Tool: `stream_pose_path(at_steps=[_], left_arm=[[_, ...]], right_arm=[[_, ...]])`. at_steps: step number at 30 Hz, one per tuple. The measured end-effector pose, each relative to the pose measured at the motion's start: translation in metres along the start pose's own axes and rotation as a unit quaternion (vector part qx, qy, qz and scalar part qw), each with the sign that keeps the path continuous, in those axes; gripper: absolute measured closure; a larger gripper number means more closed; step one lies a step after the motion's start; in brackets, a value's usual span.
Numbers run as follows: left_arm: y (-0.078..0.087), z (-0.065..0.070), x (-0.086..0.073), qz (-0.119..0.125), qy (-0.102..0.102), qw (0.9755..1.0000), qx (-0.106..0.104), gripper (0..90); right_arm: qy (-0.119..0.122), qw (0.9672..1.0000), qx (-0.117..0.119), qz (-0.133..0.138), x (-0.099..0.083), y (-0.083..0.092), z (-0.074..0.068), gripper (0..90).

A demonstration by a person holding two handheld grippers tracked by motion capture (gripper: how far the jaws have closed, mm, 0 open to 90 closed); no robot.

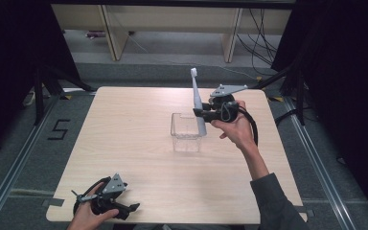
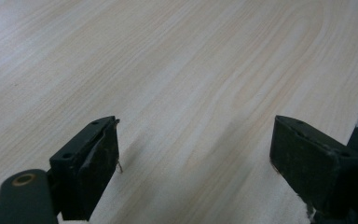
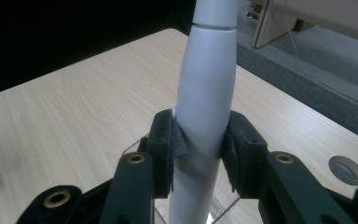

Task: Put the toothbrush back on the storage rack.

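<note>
high view showed the right gripper clamped on a white electric toothbrush with a slim bristle head, held nearly upright with its lower end inside, or just at the right wall of, a clear square plastic container near the middle of the pale wooden table. the step looked like standing the brush in that box or lifting it out; to do it well, the grip needed to stay firm, the handle vertical, and the travel straight, so the light box was not dragged or tipped.

right gripper view added what the high view could not: both black pads pressed squarely on the brush's thick body. left gripper view showed the left gripper spread wide with nothing between its jaws, resting low over bare wood at the near left corner.
</note>
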State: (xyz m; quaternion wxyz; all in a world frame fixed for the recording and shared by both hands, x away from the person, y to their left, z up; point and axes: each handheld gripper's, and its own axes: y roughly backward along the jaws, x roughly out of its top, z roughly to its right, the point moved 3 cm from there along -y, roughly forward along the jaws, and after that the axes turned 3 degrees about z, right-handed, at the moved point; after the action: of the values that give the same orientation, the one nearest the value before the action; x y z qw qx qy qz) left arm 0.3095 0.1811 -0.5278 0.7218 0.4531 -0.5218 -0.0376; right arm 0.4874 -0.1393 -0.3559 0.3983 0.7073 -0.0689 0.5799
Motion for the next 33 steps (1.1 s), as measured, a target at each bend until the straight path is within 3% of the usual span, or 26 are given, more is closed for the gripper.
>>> stream_pose_path(at_steps=[5,6,7,14,17,18,22,27,29,33], left_arm=[[0.0,-0.001,0.0,0.0,-0.003,1.0,0.003,15.2],[-0.001,0.001,0.0,0.004,0.007,1.0,-0.001,15.2],[0.0,-0.001,0.0,-0.005,-0.009,0.9999,0.003,15.2],[0.001,0.0,0.0,-0.002,-0.002,1.0,0.003,15.2],[0.001,0.0,0.0,-0.002,-0.005,1.0,0.002,15.2],[0.001,0.0,0.0,-0.003,-0.004,1.0,0.002,15.2],[0.001,0.0,0.0,-0.002,-0.003,1.0,0.003,15.2],[0.001,0.0,0.0,-0.003,-0.004,1.0,0.003,15.2],[0.001,0.0,0.0,-0.001,0.0,1.0,0.002,15.2],[0.001,0.0,0.0,-0.001,0.0,1.0,0.0,15.1]], right_arm=[[0.007,1.0,-0.006,-0.002,0.003,-0.01,0.002,66.4],[0.009,0.9999,-0.008,-0.002,0.003,-0.013,0.003,66.4],[0.002,1.0,-0.005,-0.004,0.004,-0.015,0.001,66.4],[0.004,0.9998,-0.003,-0.021,0.007,-0.034,0.003,66.4],[0.004,0.9991,-0.005,-0.041,0.004,-0.04,0.003,66.4],[0.016,0.9986,-0.008,-0.049,0.002,-0.045,0.005,66.4],[0.009,0.9974,-0.012,-0.071,-0.004,-0.054,0.004,66.4],[0.009,0.9966,-0.016,-0.08,-0.009,-0.062,0.003,66.4],[0.024,0.9952,-0.008,-0.095,-0.012,-0.064,0.003,66.4],[0.031,0.994,-0.013,-0.104,-0.014,-0.069,0.003,66.4]])
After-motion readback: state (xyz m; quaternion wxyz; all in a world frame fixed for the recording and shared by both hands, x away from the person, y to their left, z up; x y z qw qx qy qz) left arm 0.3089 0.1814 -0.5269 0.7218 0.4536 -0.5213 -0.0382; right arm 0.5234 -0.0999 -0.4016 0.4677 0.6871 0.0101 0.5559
